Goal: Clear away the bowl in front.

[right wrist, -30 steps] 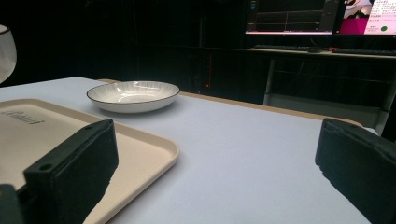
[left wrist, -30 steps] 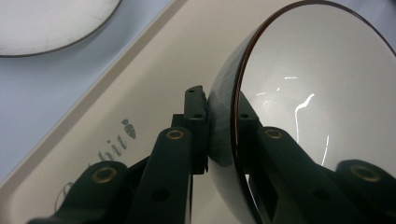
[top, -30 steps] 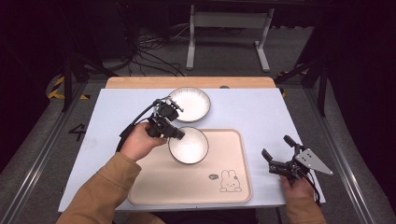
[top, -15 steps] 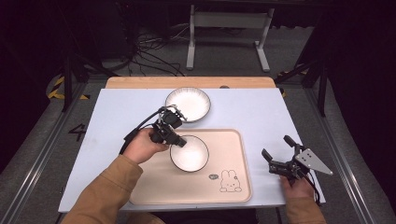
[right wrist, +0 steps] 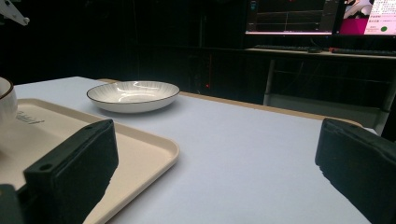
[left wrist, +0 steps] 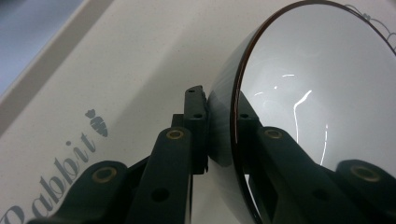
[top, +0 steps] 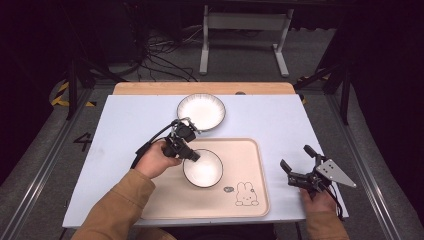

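My left gripper is shut on the rim of a white bowl with a dark edge, one jaw inside and one outside. The bowl is over the middle of the beige tray; whether it touches the tray I cannot tell. In the left gripper view the bowl stands edge-on between the jaws, above the tray. My right gripper stands open and empty at the table's right, beside the tray. In the right gripper view its jaws are wide apart, facing the tray and the bowl's side.
A shallow white plate with a dark rim lies on the pale blue table top behind the tray. The tray carries a rabbit drawing near its right front corner. Dark floor, cables and a metal stand lie beyond the table.
The left hand has brought the bowl down and toward the person, from the tray's back edge to its middle. The right gripper has stayed where it was.
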Demonstrator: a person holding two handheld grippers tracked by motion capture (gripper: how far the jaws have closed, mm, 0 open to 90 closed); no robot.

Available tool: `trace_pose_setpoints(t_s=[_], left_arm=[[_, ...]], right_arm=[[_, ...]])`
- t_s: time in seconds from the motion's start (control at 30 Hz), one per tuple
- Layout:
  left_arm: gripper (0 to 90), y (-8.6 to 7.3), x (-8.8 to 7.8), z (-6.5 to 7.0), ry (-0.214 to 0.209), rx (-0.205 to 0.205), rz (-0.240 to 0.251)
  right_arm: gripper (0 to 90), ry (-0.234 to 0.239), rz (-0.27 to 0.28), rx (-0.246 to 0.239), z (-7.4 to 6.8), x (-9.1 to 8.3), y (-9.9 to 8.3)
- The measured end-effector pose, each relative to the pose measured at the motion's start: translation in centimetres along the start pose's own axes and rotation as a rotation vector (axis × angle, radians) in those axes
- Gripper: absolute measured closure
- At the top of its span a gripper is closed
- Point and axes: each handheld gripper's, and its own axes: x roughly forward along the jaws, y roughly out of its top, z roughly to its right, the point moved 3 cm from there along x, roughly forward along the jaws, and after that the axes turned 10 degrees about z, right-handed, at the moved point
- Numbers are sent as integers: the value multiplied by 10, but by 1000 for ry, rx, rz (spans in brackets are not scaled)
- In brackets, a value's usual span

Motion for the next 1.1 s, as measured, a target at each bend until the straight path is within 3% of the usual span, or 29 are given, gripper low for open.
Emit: trace_pose_setpoints(t_s=[0.37,0.8,0.97,1.1], left_arm=[[821,-3,6,-1,5,1,-19],[810,-4,6,-4,0,-29,-33],[780,-6,8,-6,39,-30,-59],[744,-5,6,-7,4,-30,-37]], right_arm=[[1,0,1,0,0,0,0],[1,0,1,0,0,0,0],[1,0,0,0,0,0,0],[1,0,0,0,0,0,0]])
